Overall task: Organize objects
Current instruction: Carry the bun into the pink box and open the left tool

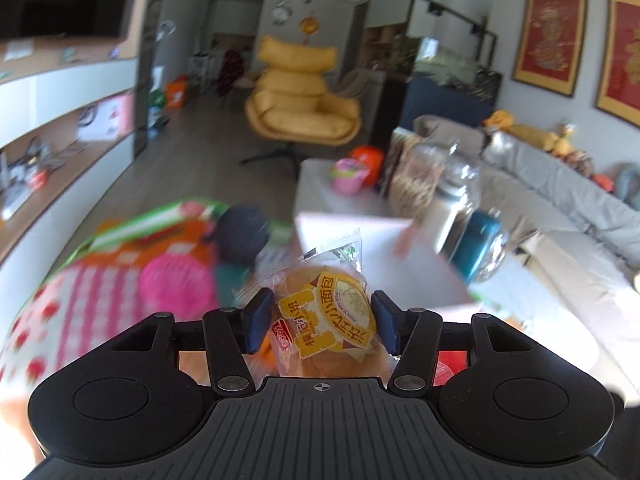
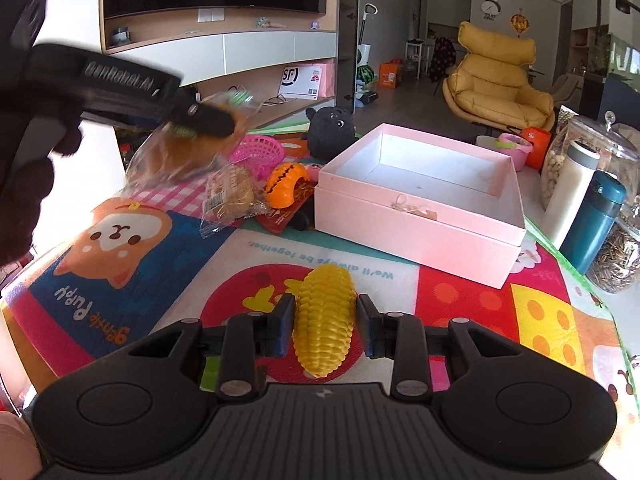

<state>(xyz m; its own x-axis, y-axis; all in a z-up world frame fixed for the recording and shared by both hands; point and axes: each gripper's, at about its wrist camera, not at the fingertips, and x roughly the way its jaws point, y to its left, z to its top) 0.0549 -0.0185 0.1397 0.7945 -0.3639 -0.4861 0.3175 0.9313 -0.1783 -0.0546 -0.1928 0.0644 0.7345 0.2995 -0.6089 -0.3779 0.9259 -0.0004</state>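
Observation:
My left gripper (image 1: 322,322) is shut on a wrapped bread bun (image 1: 326,320) in clear plastic with a yellow label, held up above the mat. From the right wrist view that same left gripper (image 2: 204,120) hangs blurred at upper left with the bun (image 2: 176,152) in it. My right gripper (image 2: 324,330) is shut on a yellow toy corn cob (image 2: 326,320), just above the colourful play mat (image 2: 460,304). An open pink box (image 2: 420,216) stands behind the corn, its inside bare. A second wrapped bun (image 2: 232,196) lies on the mat left of the box.
An orange toy (image 2: 286,184), a pink basket (image 2: 260,152) and a black plush (image 2: 332,132) lie beyond the second bun. A white flask (image 2: 572,192), a teal flask (image 2: 596,220) and glass jars (image 2: 616,256) stand right of the box. A yellow armchair (image 2: 496,80) is farther back.

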